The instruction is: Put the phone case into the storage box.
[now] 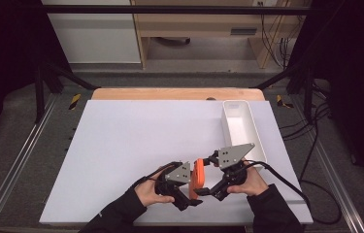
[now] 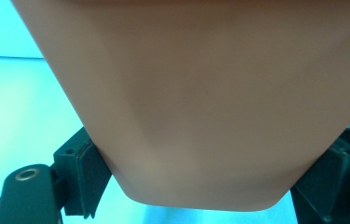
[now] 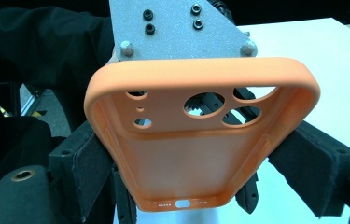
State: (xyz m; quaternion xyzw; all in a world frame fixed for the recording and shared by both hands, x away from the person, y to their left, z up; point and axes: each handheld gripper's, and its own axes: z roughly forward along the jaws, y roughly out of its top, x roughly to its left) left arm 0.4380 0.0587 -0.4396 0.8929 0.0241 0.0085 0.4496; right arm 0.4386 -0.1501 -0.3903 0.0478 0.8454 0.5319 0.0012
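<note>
An orange phone case point(image 1: 198, 178) hangs between the two hands just above the near edge of the white counter point(image 1: 136, 145), gripped from both sides at once. The left tongs point(image 1: 192, 187) are clamped narrow on it: in the left gripper view the case's smooth back point(image 2: 200, 102) looms close, and the black pads point(image 2: 91, 163) press its two long edges near the rounded lower end. The right tongs point(image 1: 207, 177) are likewise closed on it from the opposite face; the right gripper view looks into the hollow inner side of the case point(image 3: 196, 158), with the camera cut-outs at the far end, the charging slot at the near end, and the pads point(image 3: 88, 163) pinching the side walls. So the case's long axis runs away from each set of tongs, roughly along the line from the person towards the far side of the counter in the high view, and it stands on edge between the two hands. Neither hand is nearer; both hold it equally. An empty white tray point(image 1: 256, 141) lies to the right, beyond the right hand, so the right side looks better placed to carry the case there if the left lets go.
</note>
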